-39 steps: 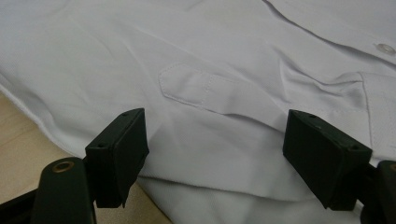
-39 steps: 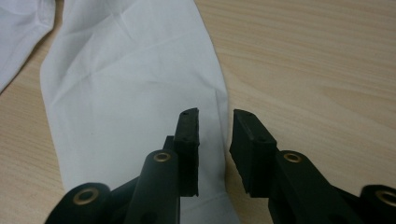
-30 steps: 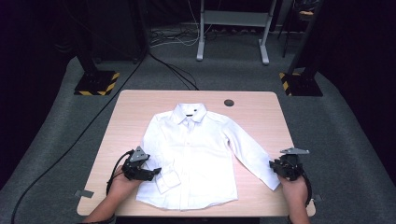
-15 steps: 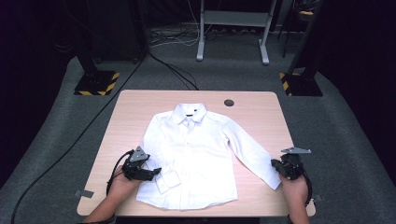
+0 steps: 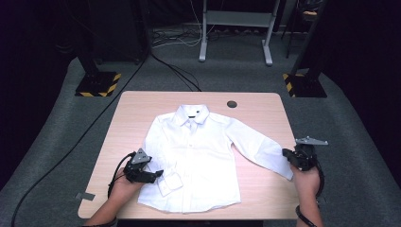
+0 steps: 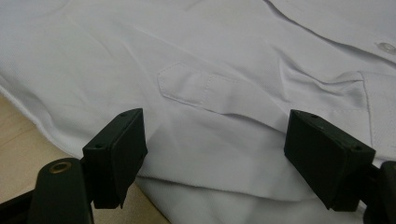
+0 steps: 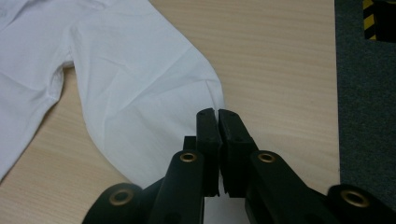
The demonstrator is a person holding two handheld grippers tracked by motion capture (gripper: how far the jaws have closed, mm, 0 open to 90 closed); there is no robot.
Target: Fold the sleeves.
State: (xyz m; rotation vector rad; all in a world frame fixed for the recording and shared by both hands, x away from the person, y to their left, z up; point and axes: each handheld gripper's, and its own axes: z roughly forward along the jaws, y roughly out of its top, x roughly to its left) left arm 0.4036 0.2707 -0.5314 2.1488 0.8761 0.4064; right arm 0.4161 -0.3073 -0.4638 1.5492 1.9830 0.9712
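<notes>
Presently, a white shirt (image 5: 198,156) lies flat and face up on the wooden worktop (image 5: 265,111), collar (image 5: 191,113) towards the far edge and hem towards the person. The sleeve (image 5: 257,146) on the person's right runs out diagonally towards the right edge of the worktop. The other sleeve is folded in over the shirt's front, its cuff (image 5: 169,183) resting near the lower left part of the body.

Left hand-held gripper (image 5: 158,173): positioned at the lower left edge of the shirt, close to the folded cuff. In the left gripper view its jaws stand wide apart, with shirt cloth (image 6: 219,93) spread below and between them. The pads (image 6: 121,154) press on nothing; whether they touch the cloth beneath cannot be told. A strip of bare worktop (image 6: 23,140) shows at the lower left of that view.

Right hand-held gripper (image 5: 287,155): positioned at the end of the outstretched sleeve, near the right edge of the worktop. In the right gripper view its jaws are closed together on the cuff end of the sleeve (image 7: 140,93), the cloth pinched at the tips and puckered just ahead of them. These jaws have just been closing, with the sleeve between them.

A small dark round fitting (image 5: 231,103) sits in the worktop beyond the right shoulder of the shirt, apart from it.
</notes>
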